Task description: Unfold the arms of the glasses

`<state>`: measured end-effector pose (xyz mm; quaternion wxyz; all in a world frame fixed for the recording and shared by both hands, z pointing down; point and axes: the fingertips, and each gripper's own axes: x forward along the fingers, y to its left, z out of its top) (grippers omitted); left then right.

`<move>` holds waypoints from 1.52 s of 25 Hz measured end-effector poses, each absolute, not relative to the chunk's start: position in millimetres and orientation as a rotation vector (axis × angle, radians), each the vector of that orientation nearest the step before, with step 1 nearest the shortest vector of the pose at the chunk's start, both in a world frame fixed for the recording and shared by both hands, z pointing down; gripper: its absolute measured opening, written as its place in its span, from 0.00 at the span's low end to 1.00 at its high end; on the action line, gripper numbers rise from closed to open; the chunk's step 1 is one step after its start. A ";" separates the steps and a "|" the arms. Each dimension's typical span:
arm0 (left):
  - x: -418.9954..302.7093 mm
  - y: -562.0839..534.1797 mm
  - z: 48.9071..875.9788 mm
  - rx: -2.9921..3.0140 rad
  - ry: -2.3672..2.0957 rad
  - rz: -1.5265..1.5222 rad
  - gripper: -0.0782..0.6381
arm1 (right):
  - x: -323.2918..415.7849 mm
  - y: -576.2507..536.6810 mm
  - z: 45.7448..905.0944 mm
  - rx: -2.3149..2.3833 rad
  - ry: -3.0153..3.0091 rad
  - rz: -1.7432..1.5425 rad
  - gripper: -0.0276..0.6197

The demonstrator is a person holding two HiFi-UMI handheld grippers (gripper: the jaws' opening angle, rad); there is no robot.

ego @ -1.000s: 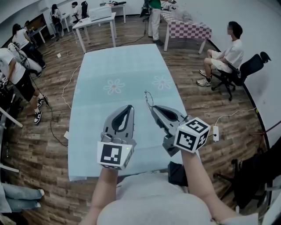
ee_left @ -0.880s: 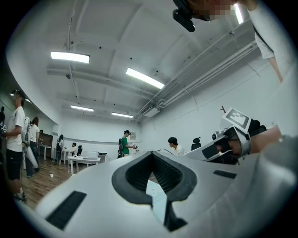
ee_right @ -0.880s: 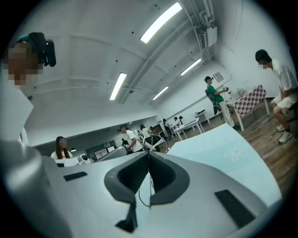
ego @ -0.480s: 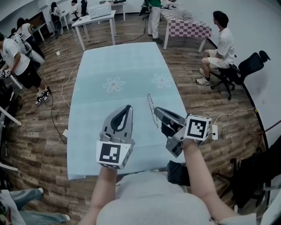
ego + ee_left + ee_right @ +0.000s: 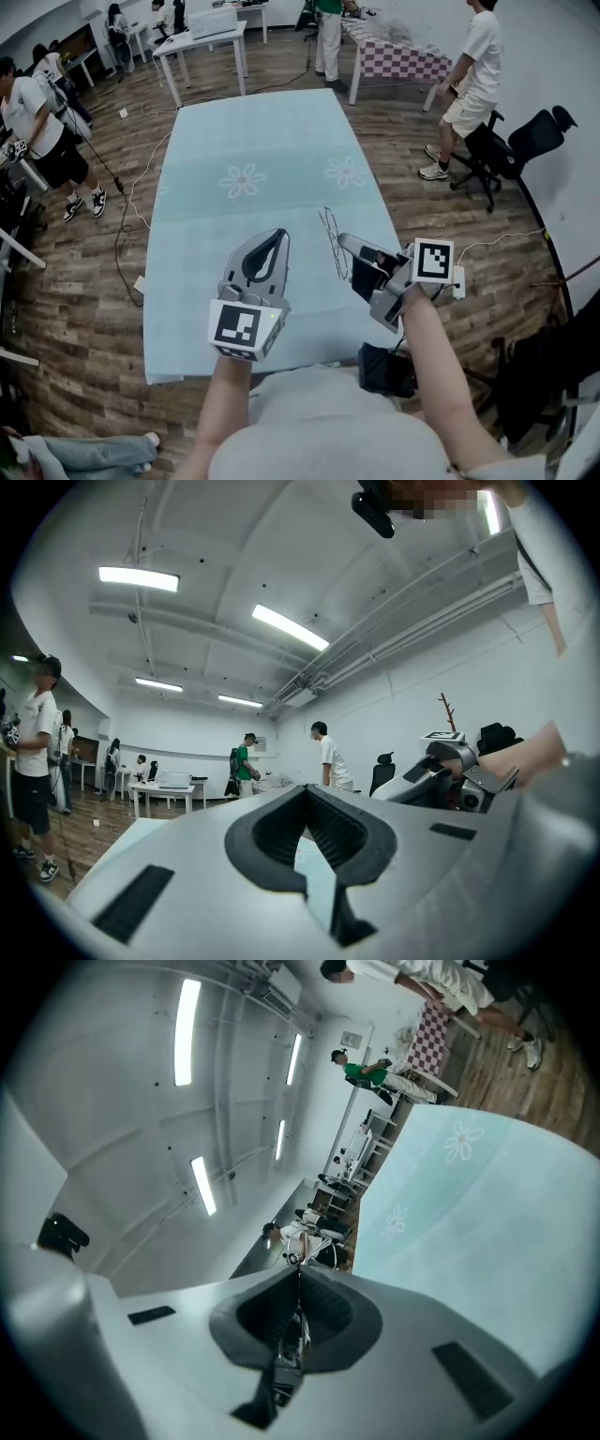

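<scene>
Thin wire-framed glasses point(image 5: 330, 234) hang above the near right part of the pale blue tablecloth point(image 5: 253, 131), pinched in my right gripper point(image 5: 343, 240). The right gripper is rolled onto its side, marker cube towards the right. In the right gripper view its jaws point(image 5: 299, 1271) are shut, with the wire frame point(image 5: 300, 1321) running between the pads. My left gripper point(image 5: 279, 234) hovers just left of the glasses, apart from them. Its jaws point(image 5: 306, 789) are shut and hold nothing. The left gripper view shows the right gripper point(image 5: 450, 771) at its right. Whether the arms are folded is too fine to tell.
The cloth has flower prints point(image 5: 243, 179). A person point(image 5: 473, 66) stands beside a black office chair point(image 5: 525, 150) at the right. A white power strip point(image 5: 459, 281) lies on the floor by the table. Other people point(image 5: 37, 122) and tables point(image 5: 202, 42) are at the back and left.
My right gripper has rolled onto its side and sunk a little, turning the glasses with it. The left gripper has hardly moved. The seated person at the right has stood up.
</scene>
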<state>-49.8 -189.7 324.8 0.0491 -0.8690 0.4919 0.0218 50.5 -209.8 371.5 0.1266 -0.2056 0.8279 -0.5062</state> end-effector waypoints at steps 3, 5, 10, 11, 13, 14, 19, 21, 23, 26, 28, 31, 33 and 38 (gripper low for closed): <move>-49.0 -190.1 333.0 -2.683 1.503 0.054 0.12 | 52.7 -207.9 373.8 -0.509 2.352 -1.569 0.06; -47.0 -189.6 334.9 -2.689 1.485 0.048 0.12 | 51.6 -204.5 372.3 -0.410 2.309 -1.631 0.06; -41.1 -188.4 338.4 -2.697 1.449 0.025 0.12 | 51.1 -199.4 374.8 -0.274 2.241 -1.746 0.06; -41.2 -188.0 339.6 -2.698 1.449 0.021 0.12 | 50.6 -198.8 375.1 -0.256 2.229 -1.759 0.06; -42.1 -187.3 342.1 -2.705 1.444 0.011 0.13 | 48.2 -197.0 372.5 -0.201 2.192 -1.777 0.06; -42.1 -187.2 343.5 -2.711 1.436 0.001 0.16 | 46.9 -195.9 370.6 -0.166 2.176 -1.780 0.06; -37.7 -186.8 353.4 -2.695 1.368 -0.104 0.28 | 43.7 -190.0 366.5 -0.052 2.164 -1.786 0.06; -35.9 -189.2 357.1 -2.694 1.332 -0.130 0.28 | 42.7 -188.6 365.5 -0.037 2.180 -1.788 0.06; -33.0 -192.5 359.5 -2.712 1.265 -0.142 0.28 | 42.0 -187.2 364.3 -0.021 2.192 -1.788 0.06; -30.2 -197.2 362.5 -2.777 1.143 -0.157 0.28 | 40.9 -184.6 362.5 0.003 2.196 -1.787 0.06; -30.1 -199.8 363.9 -2.842 1.065 -0.168 0.28 | 40.0 -183.2 361.5 0.016 2.196 -1.793 0.06; -28.2 -199.5 360.8 -2.917 0.919 -0.184 0.28 | 39.3 -181.5 360.0 0.029 2.200 -1.803 0.06; -26.9 -198.9 357.3 -2.942 0.819 -0.202 0.28 | 38.8 -180.0 358.6 0.042 2.204 -1.805 0.06; -24.2 -200.0 354.8 -3.021 0.645 -0.203 0.28 | 37.4 -179.9 359.4 0.036 2.192 -1.820 0.06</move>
